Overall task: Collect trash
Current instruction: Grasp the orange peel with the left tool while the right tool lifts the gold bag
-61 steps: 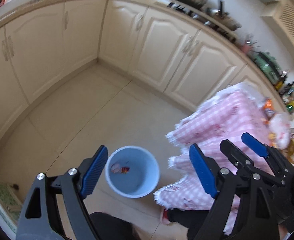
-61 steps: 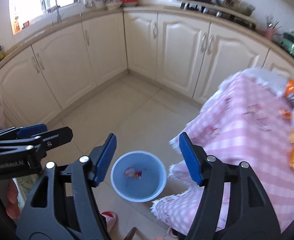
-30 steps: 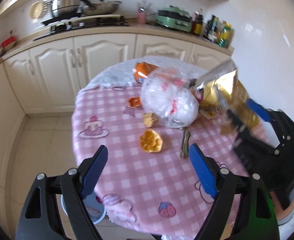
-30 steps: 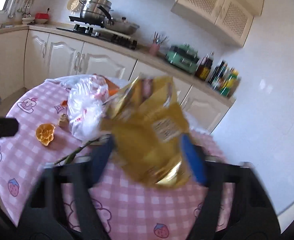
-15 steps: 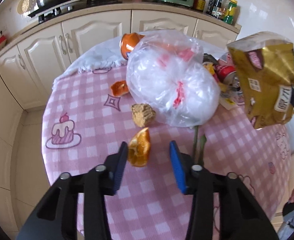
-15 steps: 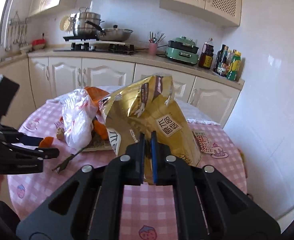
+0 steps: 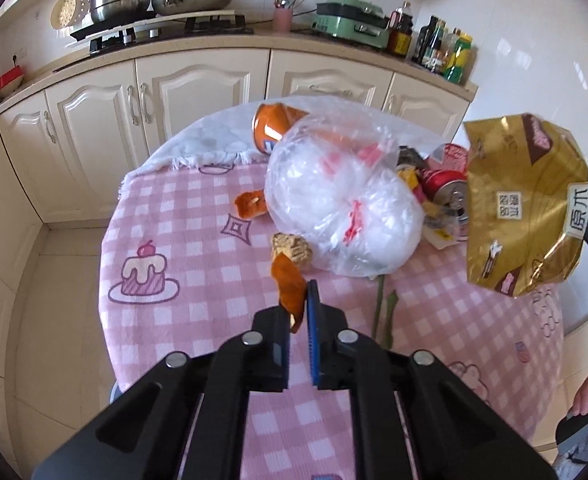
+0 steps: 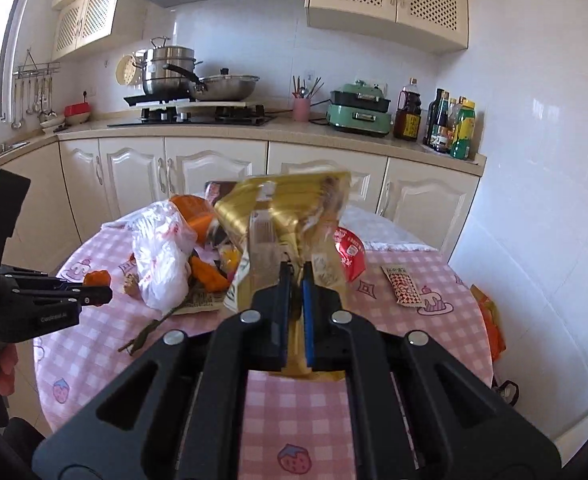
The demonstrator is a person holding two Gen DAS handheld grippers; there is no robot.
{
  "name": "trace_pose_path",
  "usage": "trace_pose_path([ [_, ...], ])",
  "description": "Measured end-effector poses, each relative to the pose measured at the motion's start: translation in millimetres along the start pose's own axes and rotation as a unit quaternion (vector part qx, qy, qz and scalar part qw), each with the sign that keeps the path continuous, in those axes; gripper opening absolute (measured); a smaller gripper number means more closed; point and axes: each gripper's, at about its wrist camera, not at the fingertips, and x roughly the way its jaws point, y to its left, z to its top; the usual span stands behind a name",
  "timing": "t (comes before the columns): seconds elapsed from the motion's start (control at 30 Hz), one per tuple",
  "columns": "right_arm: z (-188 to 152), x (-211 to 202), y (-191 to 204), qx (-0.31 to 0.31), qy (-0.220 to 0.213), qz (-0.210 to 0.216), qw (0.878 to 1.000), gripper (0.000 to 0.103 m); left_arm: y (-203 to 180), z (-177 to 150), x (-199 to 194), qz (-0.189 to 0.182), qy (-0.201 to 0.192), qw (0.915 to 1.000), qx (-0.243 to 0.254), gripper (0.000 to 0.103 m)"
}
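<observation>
My left gripper (image 7: 299, 300) is shut on an orange peel (image 7: 288, 284) and holds it just above the pink checked tablecloth (image 7: 198, 280). The peel also shows in the right wrist view (image 8: 97, 278). My right gripper (image 8: 294, 276) is shut on a gold snack bag (image 8: 290, 216) and holds it up over the table; the bag shows at the right of the left wrist view (image 7: 522, 208). A clear plastic bag (image 7: 342, 208), a brown cake piece (image 7: 292, 250), another peel (image 7: 250, 205), a red can (image 7: 444, 188) and an orange cup (image 7: 274, 126) lie on the table.
A green stem (image 7: 382, 312) lies on the cloth. A red sachet (image 8: 402, 285) and a red packet (image 8: 350, 252) lie at the table's right. Cream cabinets (image 7: 198, 92) and a counter with stove, pots and bottles (image 8: 450, 124) stand behind. A white wall is at the right.
My left gripper has shut on the orange peel and lifted it off the cloth. The right gripper has stayed shut on the gold bag, which has tilted.
</observation>
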Motion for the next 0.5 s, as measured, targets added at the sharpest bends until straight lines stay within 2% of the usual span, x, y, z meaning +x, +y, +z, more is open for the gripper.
trace_pose_path([
  [0.27, 13.5, -23.9, 16.8, -0.002, -0.017, 0.018, 1.000, 0.006, 3.5, -5.3, -50.6, -0.023, -0.045, 0.9987, -0.006, 0.007],
  [0.37, 21.2, -35.9, 32.5, -0.006, -0.024, 0.044, 0.999, 0.006, 9.2, -9.9, -75.9, -0.027, -0.066, 0.9974, -0.011, 0.007],
  [0.5, 32.0, -50.9, 65.7, -0.011, -0.028, 0.104, 0.994, 0.006, 27.4, -18.3, -110.6, -0.024, -0.092, 0.9953, -0.017, 0.007],
])
